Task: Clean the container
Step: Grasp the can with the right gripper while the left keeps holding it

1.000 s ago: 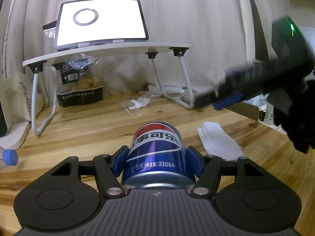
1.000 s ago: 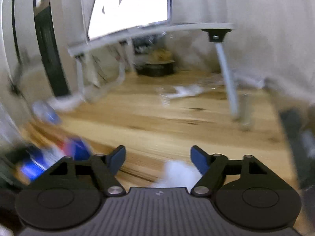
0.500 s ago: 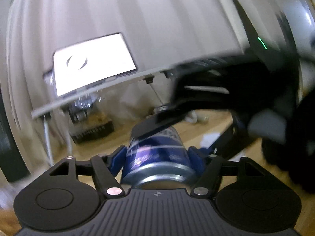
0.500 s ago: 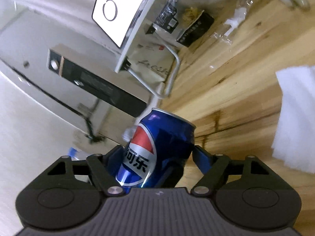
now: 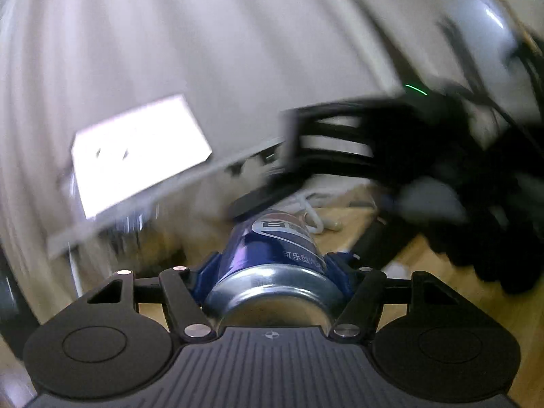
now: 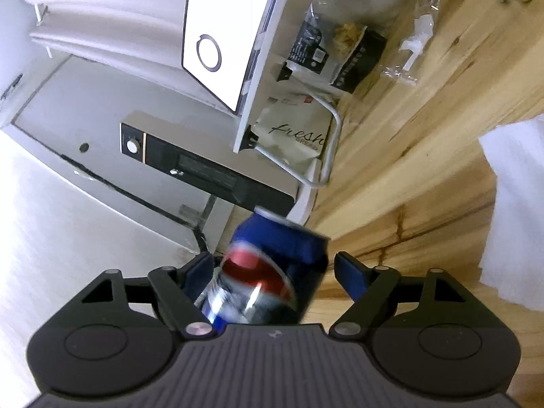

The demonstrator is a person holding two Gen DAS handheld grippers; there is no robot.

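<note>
A blue Pepsi can (image 5: 272,255) is clamped between the blue pads of my left gripper (image 5: 272,265), tipped back with its silver base toward the camera. My right gripper (image 6: 272,272) is open, and the same can (image 6: 272,272) sits between its fingers; the right pad (image 6: 350,278) stands apart from it. In the left wrist view, the right gripper (image 5: 357,149) shows as a blurred black shape over the can's top end. A folded white cloth (image 6: 513,210) lies on the wooden table (image 6: 408,170) at the right.
A white folding lap desk (image 6: 272,68) carries a lit tablet (image 6: 224,34). Snack bags (image 6: 340,54) and a "Fresh" paper bag (image 6: 295,136) lie under it. A silver appliance (image 6: 170,156) stands beside the desk.
The left gripper has tilted the can further back and lifted it. The right gripper has swung in from the table and now straddles the can's top end.
</note>
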